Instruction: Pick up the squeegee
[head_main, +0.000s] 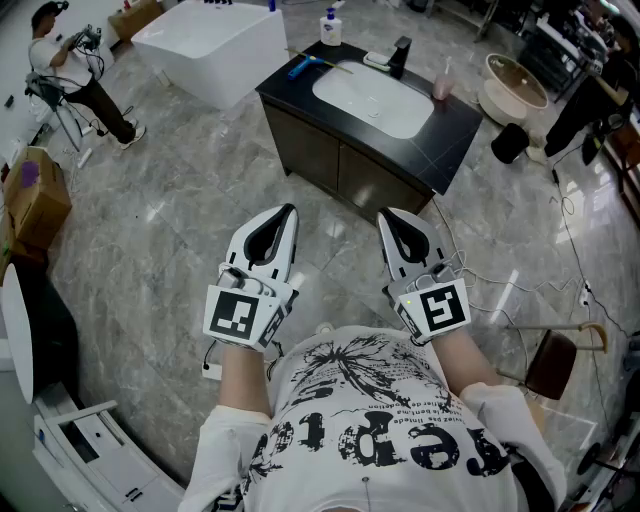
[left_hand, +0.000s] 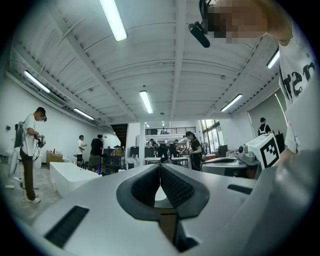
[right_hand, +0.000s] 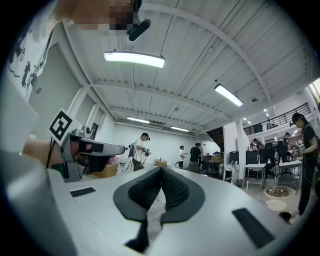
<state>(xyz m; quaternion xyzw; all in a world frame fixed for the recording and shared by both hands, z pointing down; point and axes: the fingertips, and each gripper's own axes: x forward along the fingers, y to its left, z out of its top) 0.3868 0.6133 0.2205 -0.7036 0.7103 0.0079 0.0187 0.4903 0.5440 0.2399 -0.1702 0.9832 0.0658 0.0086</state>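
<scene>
Tongs level, side by side, left tongs (head_main: 289, 210) closed, right tongs (head_main: 385, 214) closed

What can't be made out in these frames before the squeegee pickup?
- Blue-handled tool on the black sink counter: head view, too small to confirm that it is the squeegee.
- Same tool: not findable in either gripper view; both look level across the hall.
- Floor at the person's feet: head view, hidden by the white printed shirt.
</scene>
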